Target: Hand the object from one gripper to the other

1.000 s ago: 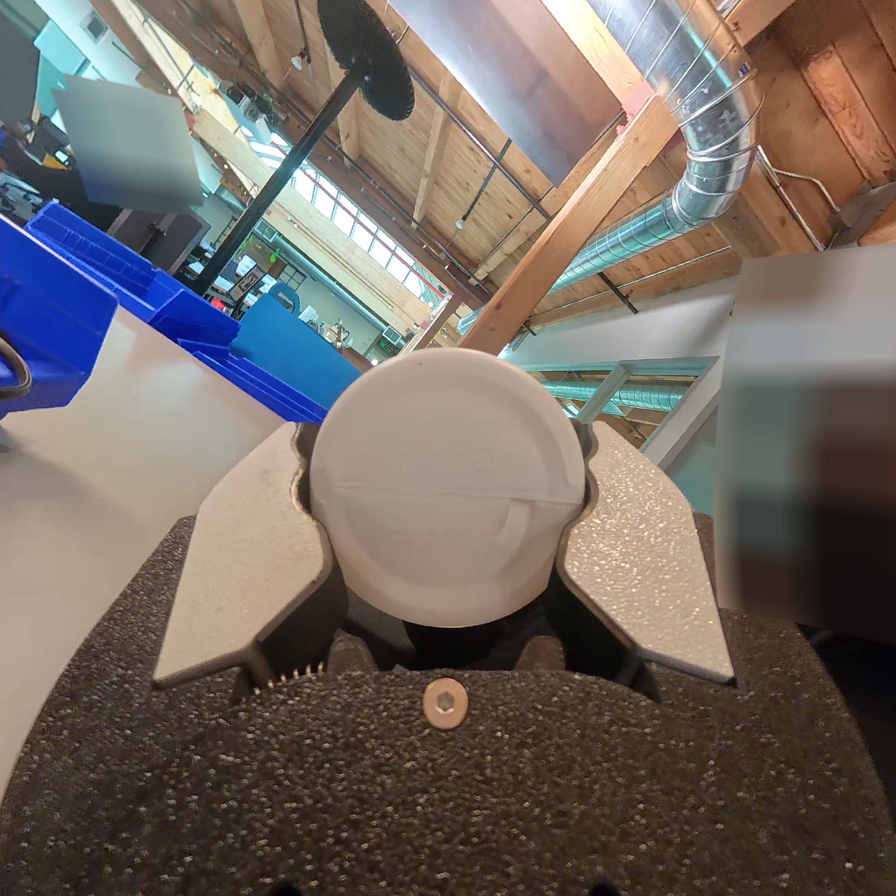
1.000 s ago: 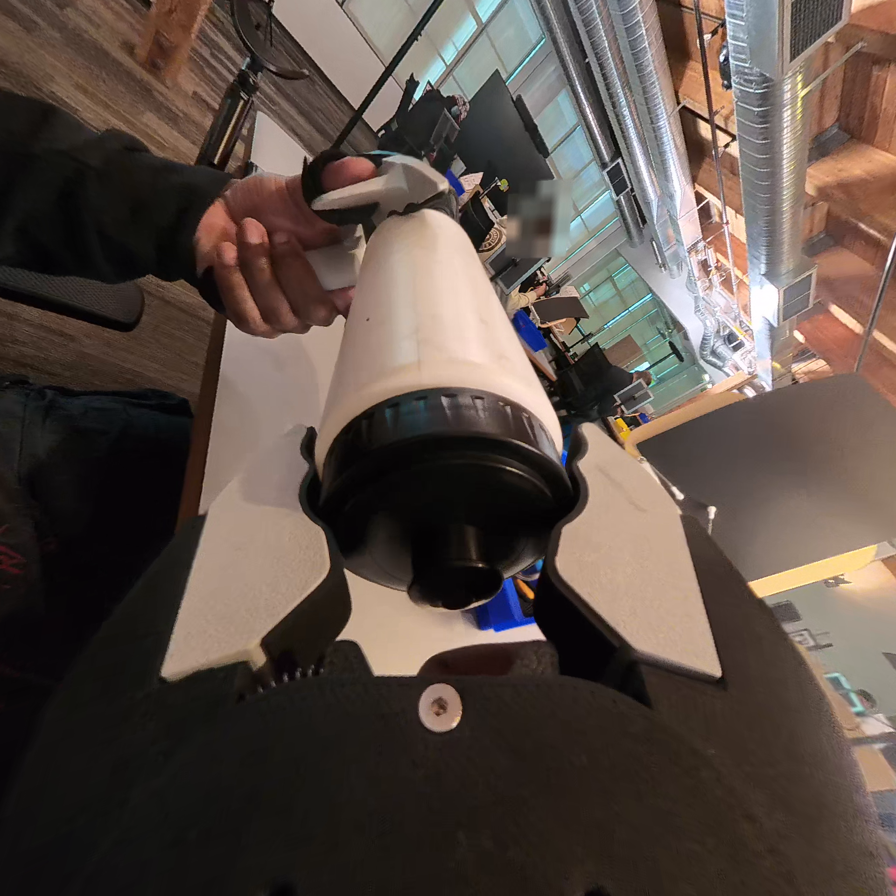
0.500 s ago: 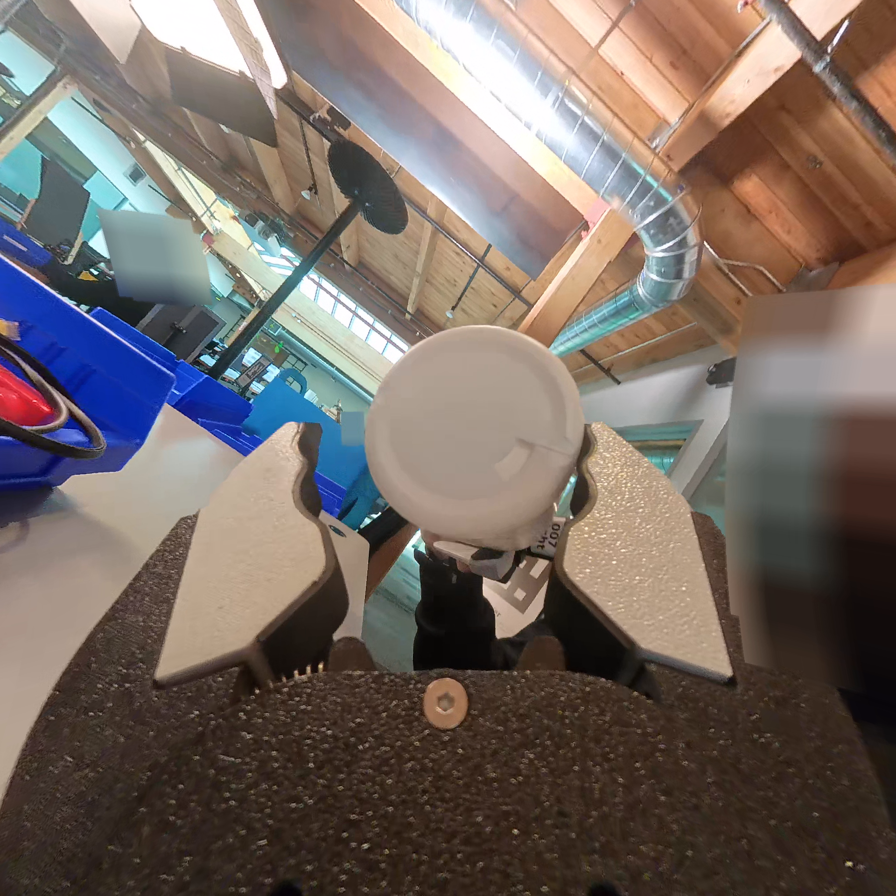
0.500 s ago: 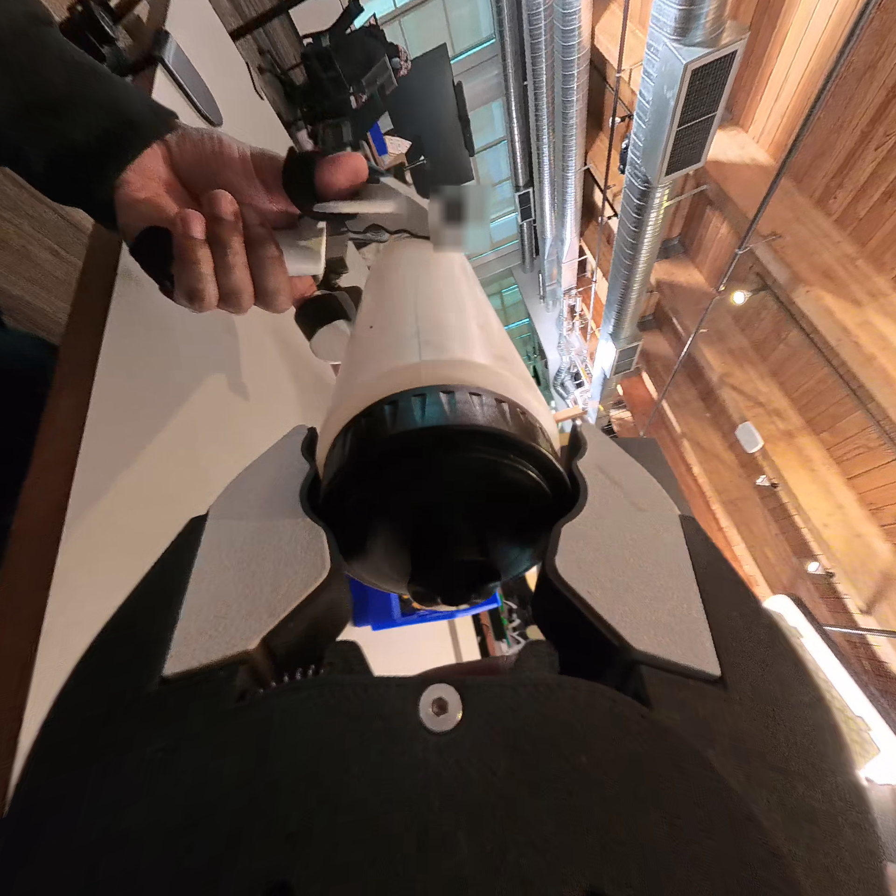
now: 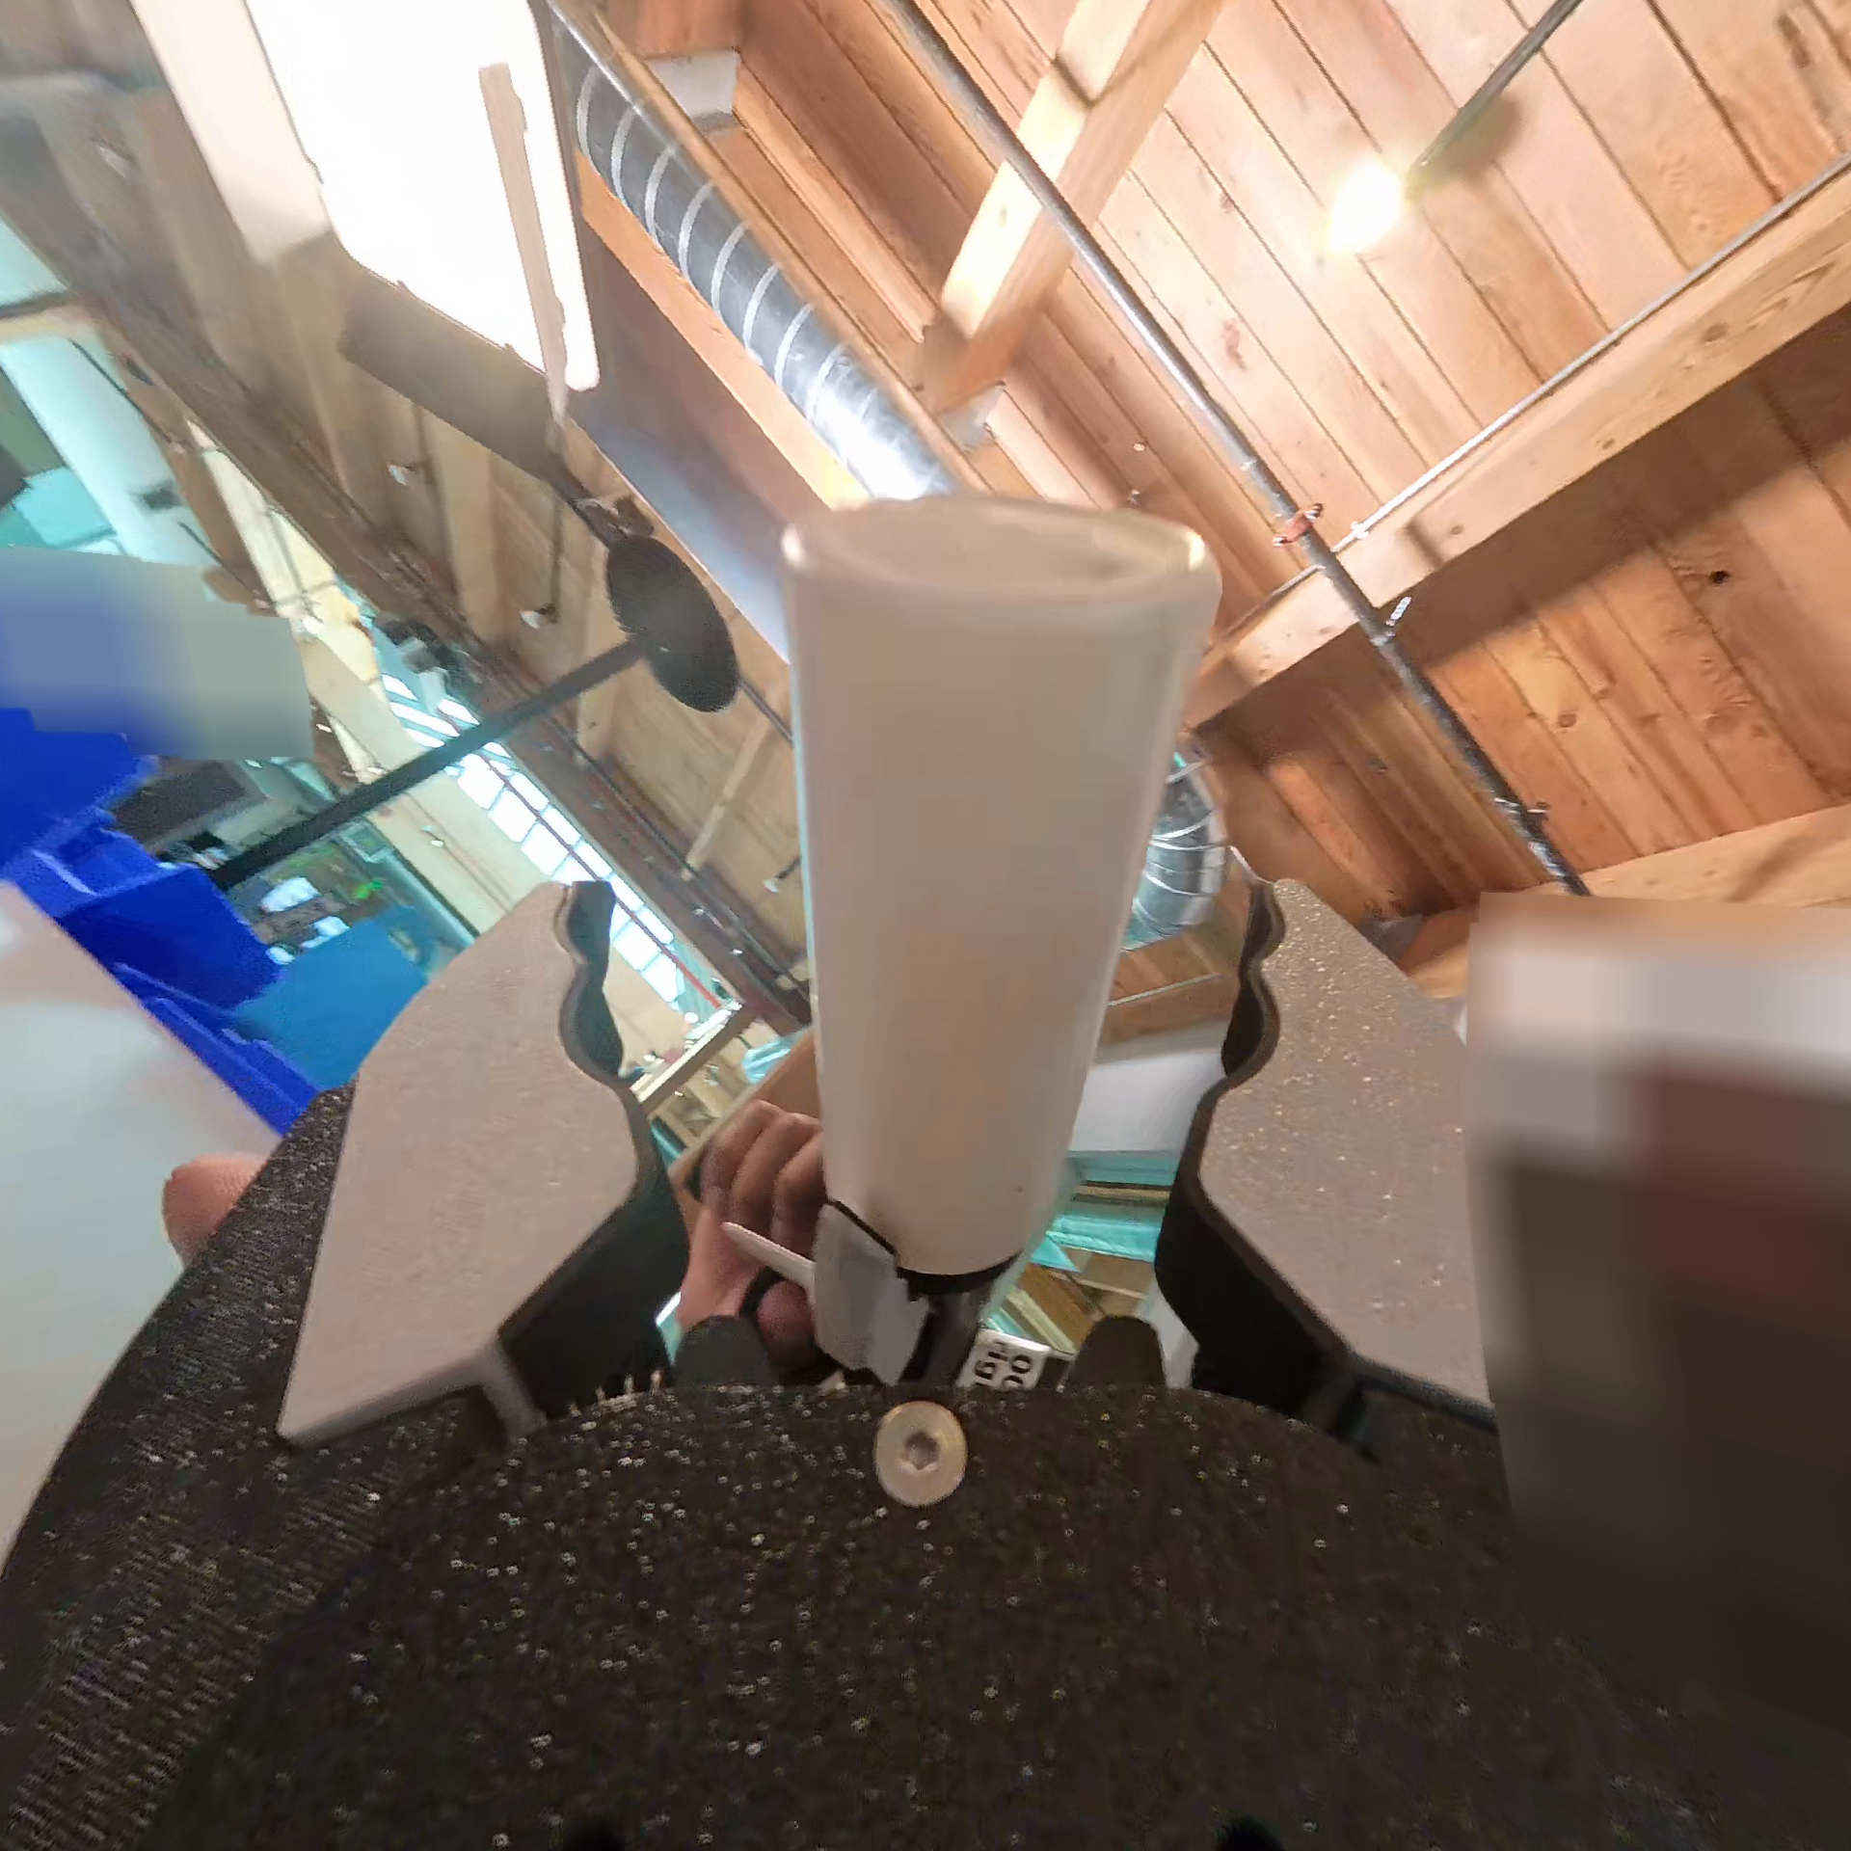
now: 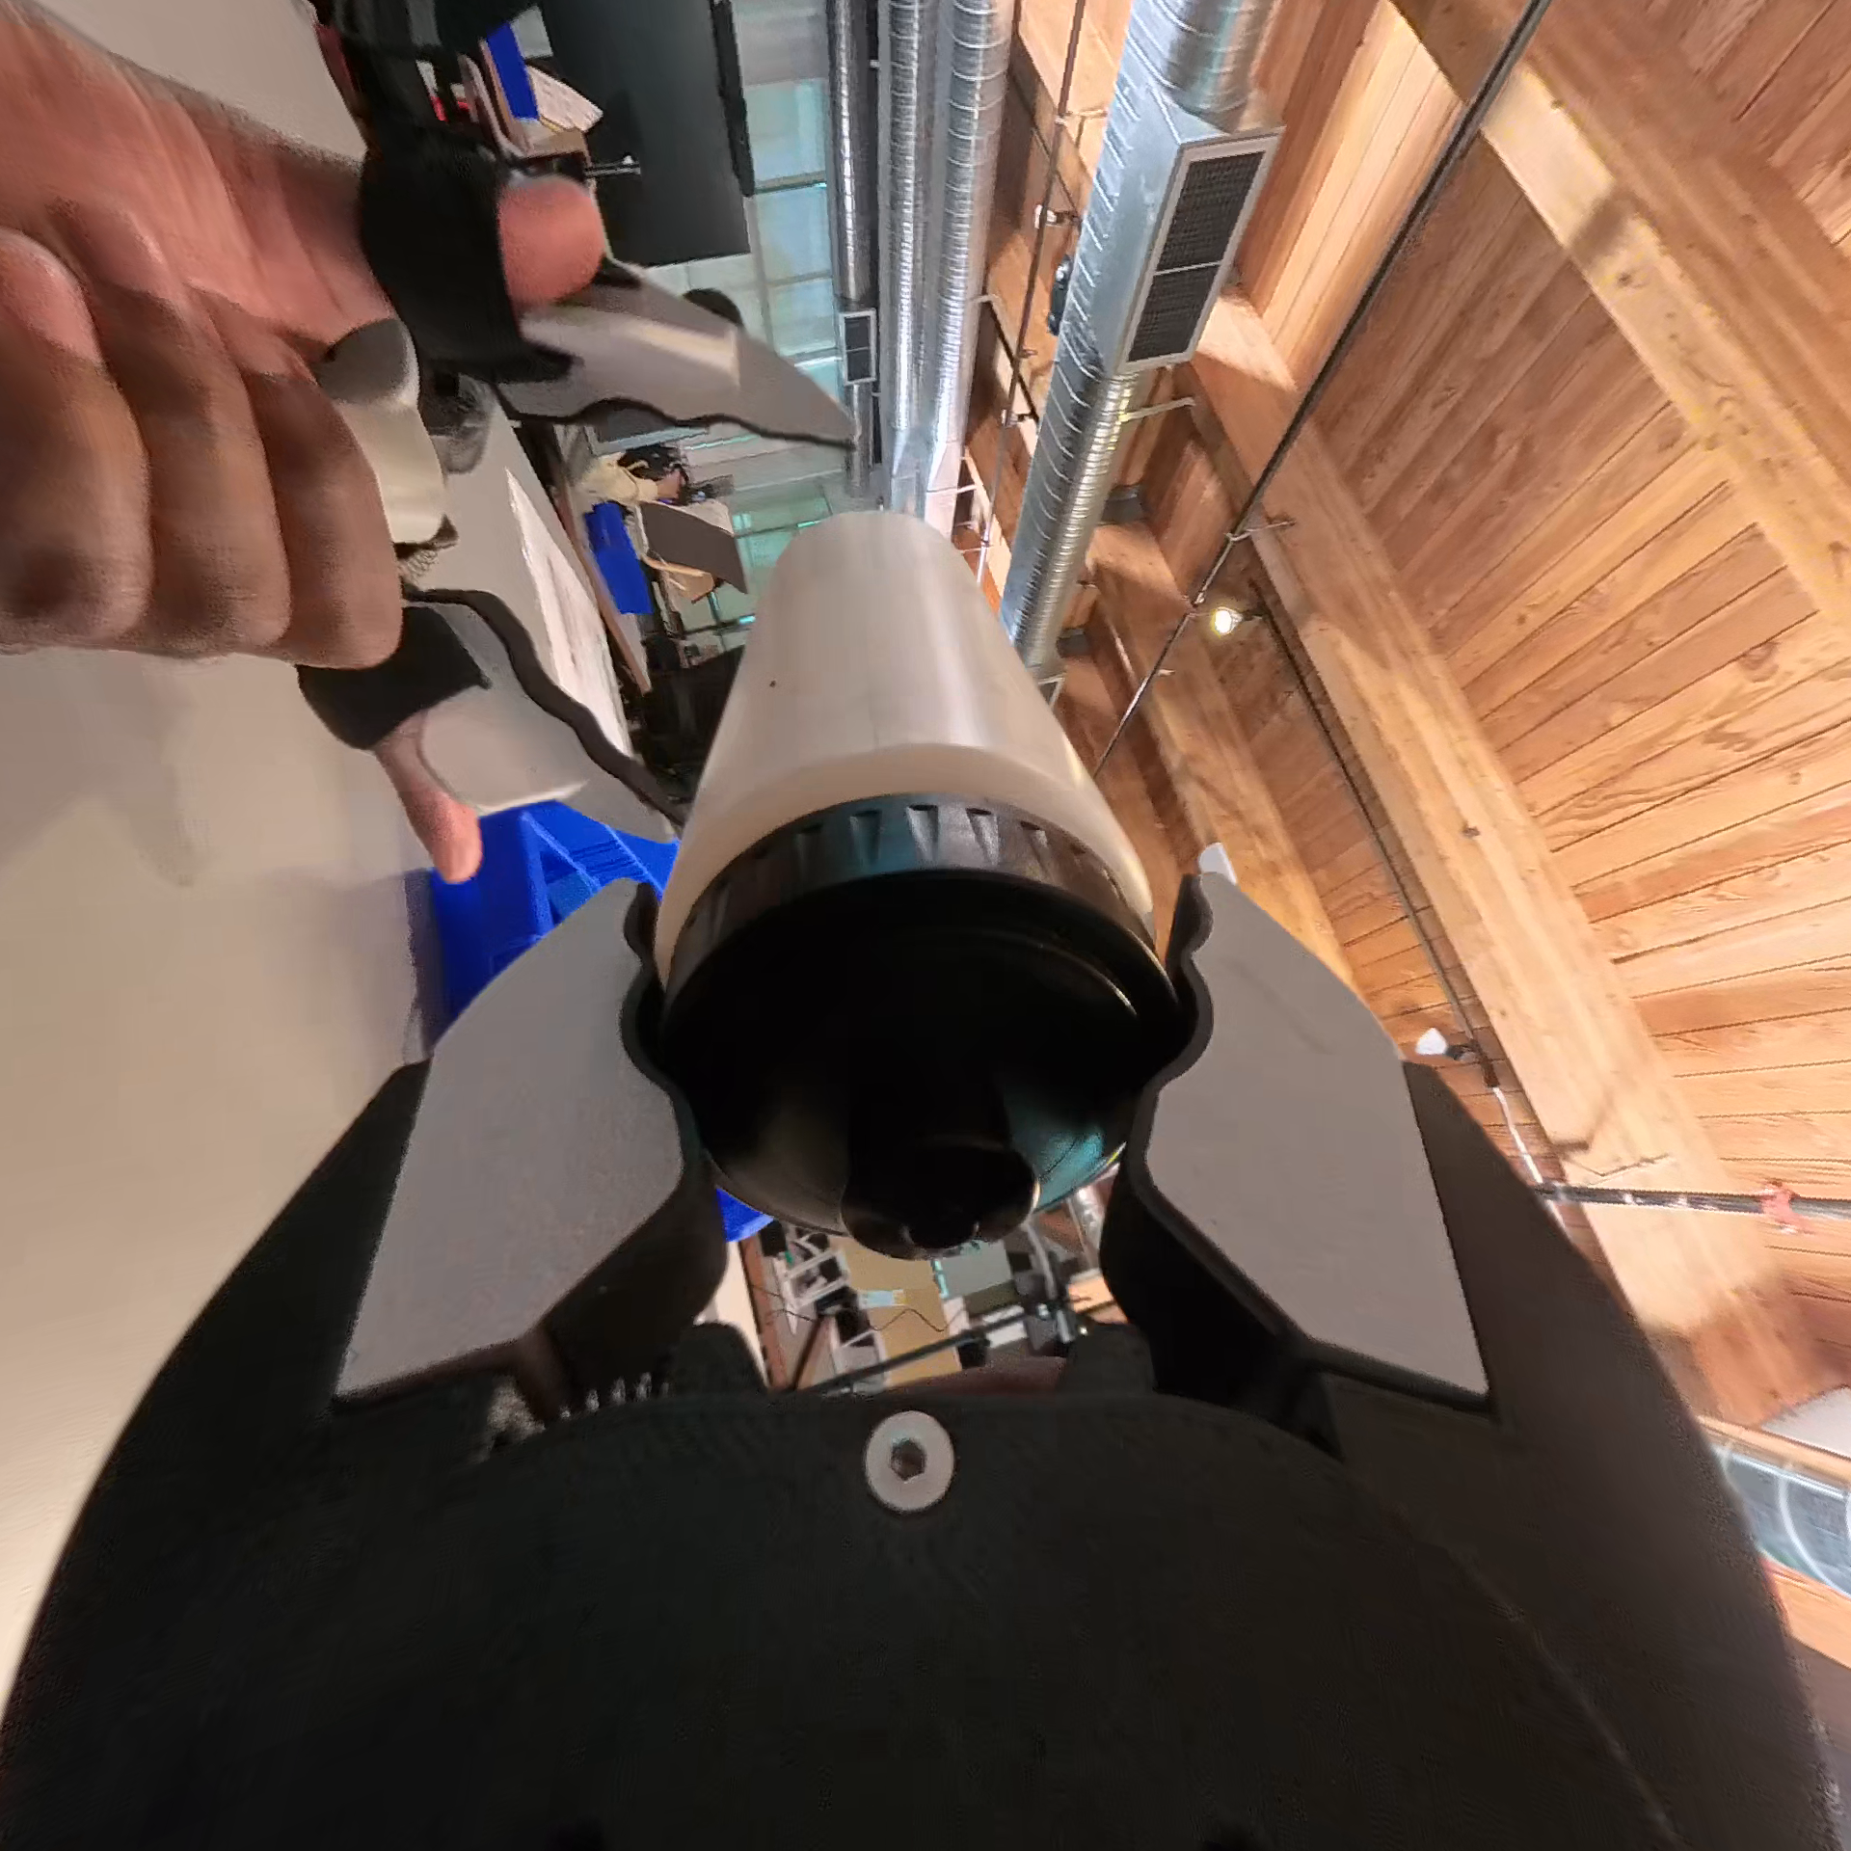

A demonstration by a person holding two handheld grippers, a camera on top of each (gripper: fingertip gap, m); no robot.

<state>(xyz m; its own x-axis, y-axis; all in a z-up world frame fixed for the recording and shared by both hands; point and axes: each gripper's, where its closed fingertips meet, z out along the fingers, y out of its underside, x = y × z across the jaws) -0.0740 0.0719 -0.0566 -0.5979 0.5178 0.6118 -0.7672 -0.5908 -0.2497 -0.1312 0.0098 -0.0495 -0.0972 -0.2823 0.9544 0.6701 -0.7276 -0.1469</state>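
Note:
A white bottle (image 5: 982,851) with a black cap (image 6: 901,1052) is the object. My right gripper (image 6: 916,921) is shut on the cap end and holds the bottle in the air; the white body (image 6: 881,681) points away from it. My left gripper (image 5: 921,1002) is open, its fingers spread wide on either side of the bottle without touching it. In the left wrist view the right gripper (image 5: 861,1302) and the hand (image 5: 761,1182) holding it show at the bottle's lower end. In the right wrist view the left gripper's open fingers (image 6: 661,361) stand at the upper left, beside the bottle.
A white table (image 6: 180,1002) lies to the left with blue bins (image 5: 150,921) on it; one bin (image 6: 531,881) is close behind the right gripper. A black stand with a round disc (image 5: 666,641) rises behind. Wooden ceiling and metal ducts (image 6: 1102,401) are overhead.
My left gripper has opened and let go of the bottle's base, then drawn back and off to the side. My right gripper has kept hold of the cap end and tilted upward.

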